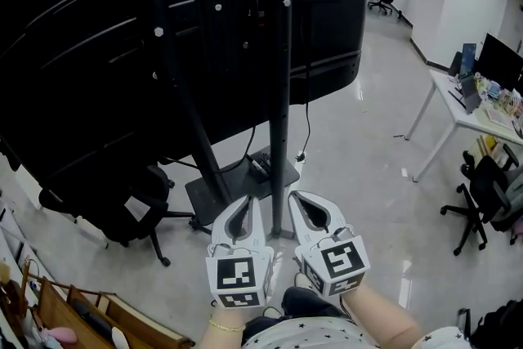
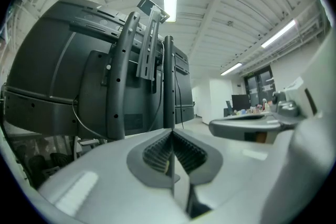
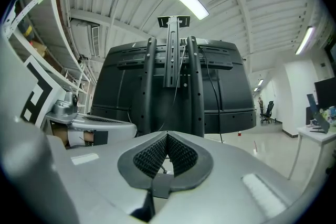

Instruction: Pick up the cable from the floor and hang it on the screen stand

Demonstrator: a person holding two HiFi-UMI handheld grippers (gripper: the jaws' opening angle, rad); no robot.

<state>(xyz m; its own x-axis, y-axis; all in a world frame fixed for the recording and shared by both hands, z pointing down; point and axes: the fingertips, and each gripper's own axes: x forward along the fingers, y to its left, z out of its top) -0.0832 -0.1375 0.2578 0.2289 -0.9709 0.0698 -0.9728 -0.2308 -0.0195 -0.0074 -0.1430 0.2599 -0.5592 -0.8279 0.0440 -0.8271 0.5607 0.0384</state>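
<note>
Head view: the left tongs [image 1: 250,203] and right tongs [image 1: 296,197] are both pressed shut on nothing. They sit side by side and low, tips toward the foot of the screen stand [image 1: 278,94], probably ready for a reach down. A thin black cable [image 1: 307,131] drops behind the screen [image 1: 82,53] to the floor [image 1: 368,167] near the base, not yet picked up.
</note>
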